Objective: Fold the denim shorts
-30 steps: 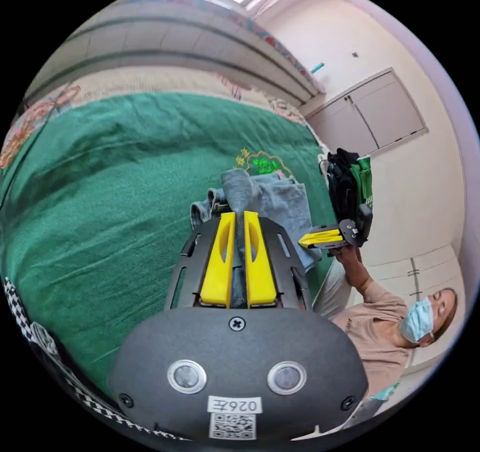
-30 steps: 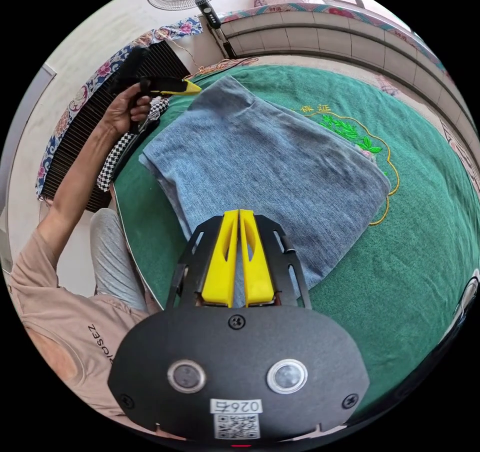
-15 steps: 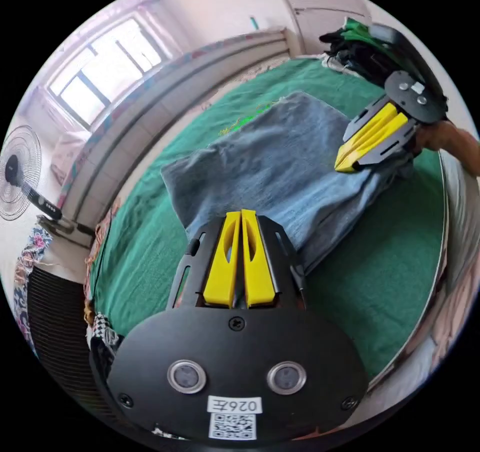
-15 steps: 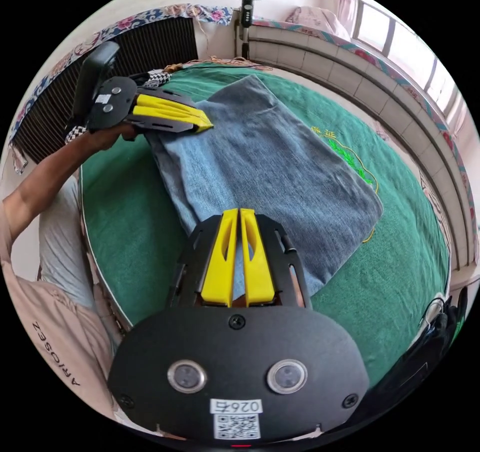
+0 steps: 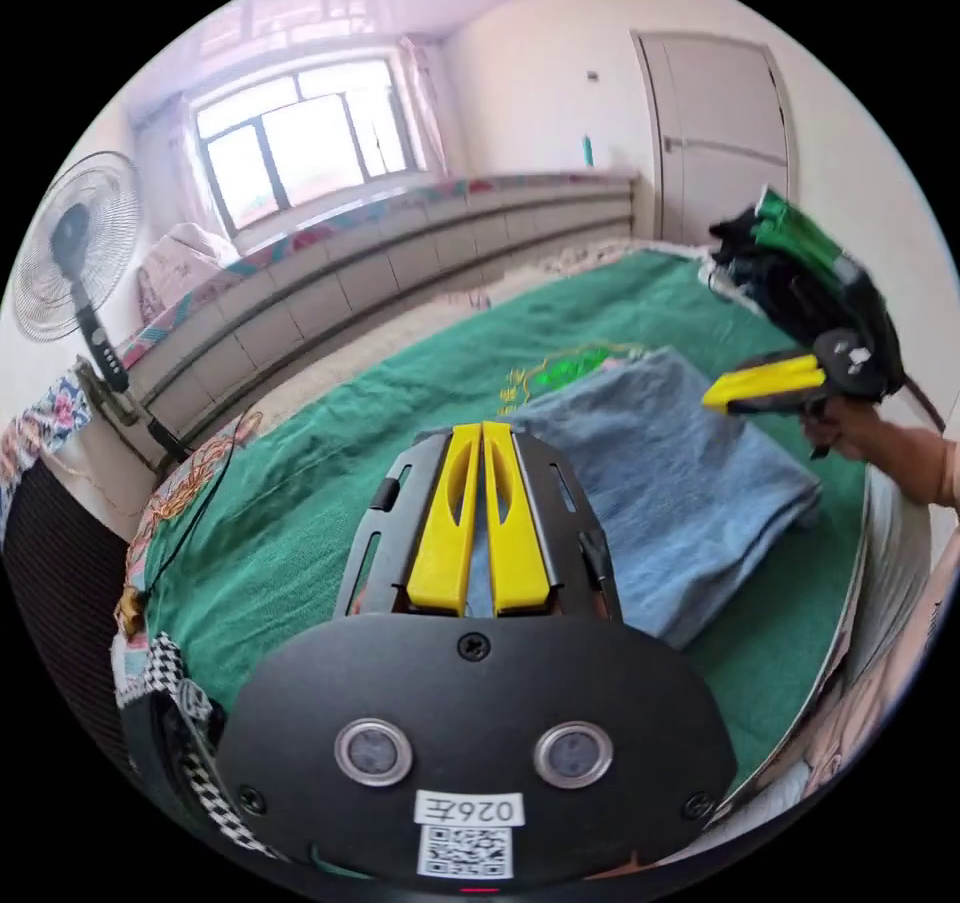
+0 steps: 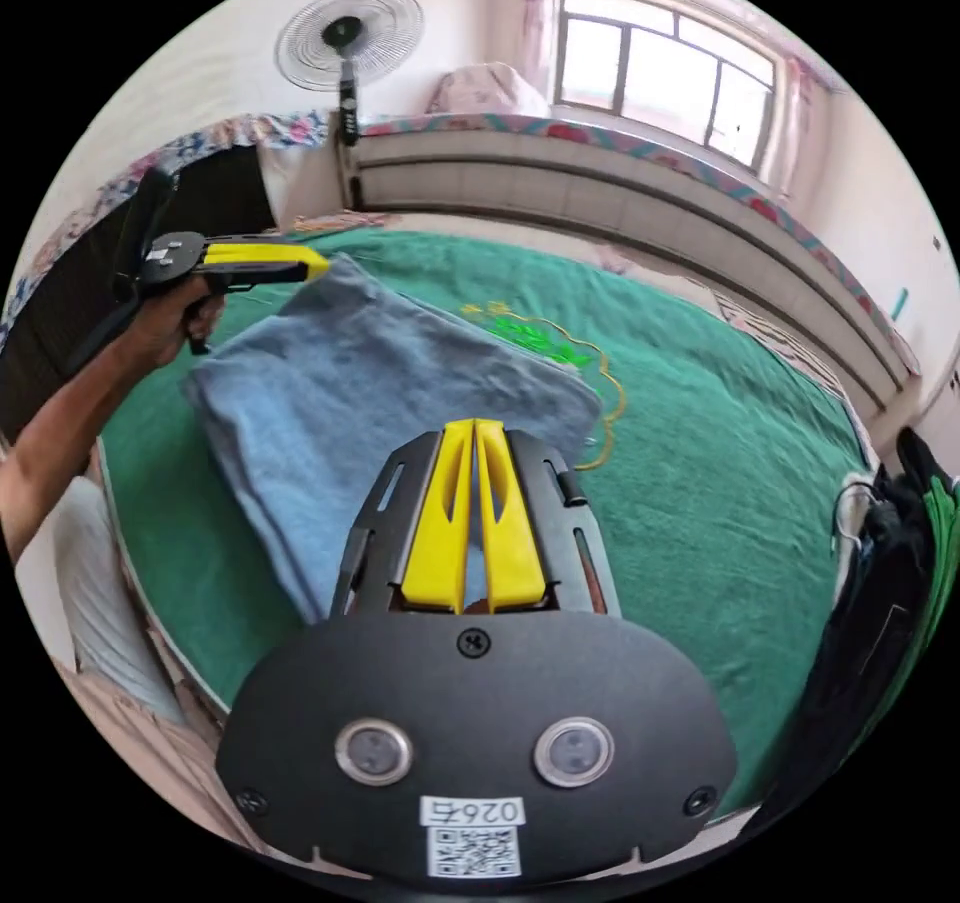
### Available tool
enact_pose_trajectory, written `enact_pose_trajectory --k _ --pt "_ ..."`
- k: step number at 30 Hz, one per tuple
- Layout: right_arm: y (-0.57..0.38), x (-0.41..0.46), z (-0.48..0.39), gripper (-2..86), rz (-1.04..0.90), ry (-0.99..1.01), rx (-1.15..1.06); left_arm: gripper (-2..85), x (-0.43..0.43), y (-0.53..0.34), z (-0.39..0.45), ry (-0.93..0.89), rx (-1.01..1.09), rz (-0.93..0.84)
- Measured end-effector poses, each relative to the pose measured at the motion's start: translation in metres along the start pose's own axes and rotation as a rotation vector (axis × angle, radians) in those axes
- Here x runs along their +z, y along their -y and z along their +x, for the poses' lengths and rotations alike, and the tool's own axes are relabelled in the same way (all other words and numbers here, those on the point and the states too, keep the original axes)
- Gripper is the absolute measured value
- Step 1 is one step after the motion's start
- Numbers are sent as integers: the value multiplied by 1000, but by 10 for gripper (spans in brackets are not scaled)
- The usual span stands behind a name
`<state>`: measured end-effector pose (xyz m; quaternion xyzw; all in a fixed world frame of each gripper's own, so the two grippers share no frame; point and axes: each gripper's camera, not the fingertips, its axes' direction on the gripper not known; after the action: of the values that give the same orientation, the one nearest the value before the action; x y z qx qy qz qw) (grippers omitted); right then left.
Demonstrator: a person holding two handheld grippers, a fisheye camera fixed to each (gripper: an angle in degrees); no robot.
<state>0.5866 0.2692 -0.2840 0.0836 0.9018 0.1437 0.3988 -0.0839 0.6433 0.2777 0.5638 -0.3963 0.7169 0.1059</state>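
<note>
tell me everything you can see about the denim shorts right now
The denim shorts are light blue, faded denim, folded into a flat stack of layers with edges showing along one side. They lie on the green bed cover, partly covering its embroidered emblem. Both grippers, the left gripper and right gripper, hover shut at opposite ends without gripping them.

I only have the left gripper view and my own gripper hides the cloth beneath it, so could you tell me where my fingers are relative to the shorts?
Observer: In the right gripper view, the left gripper points at the denim shorts' far corner, fingers together.
Operator: Is it pinching the cloth?
Observer: That corner lies flat on the green blanket; whether the tips touch it, I cannot tell.
Operator: And the right gripper?
Observer: In its own view, its fingers are together above the shorts' near part.
</note>
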Motion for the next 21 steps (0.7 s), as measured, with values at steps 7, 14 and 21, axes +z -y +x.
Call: enact_pose_trajectory --k 7,14,21 --pt "10 17 24 -13 -139 8 26 -8 -36 -21 3 -79 -75 -44" --pt "3 -51 -27 -13 -30 309 -259 -8 -59 -138 93 56 124 23" --pt "7 -39 -50 -9 -242 324 -373 -7 -56 -153 69 -100 -24 50"
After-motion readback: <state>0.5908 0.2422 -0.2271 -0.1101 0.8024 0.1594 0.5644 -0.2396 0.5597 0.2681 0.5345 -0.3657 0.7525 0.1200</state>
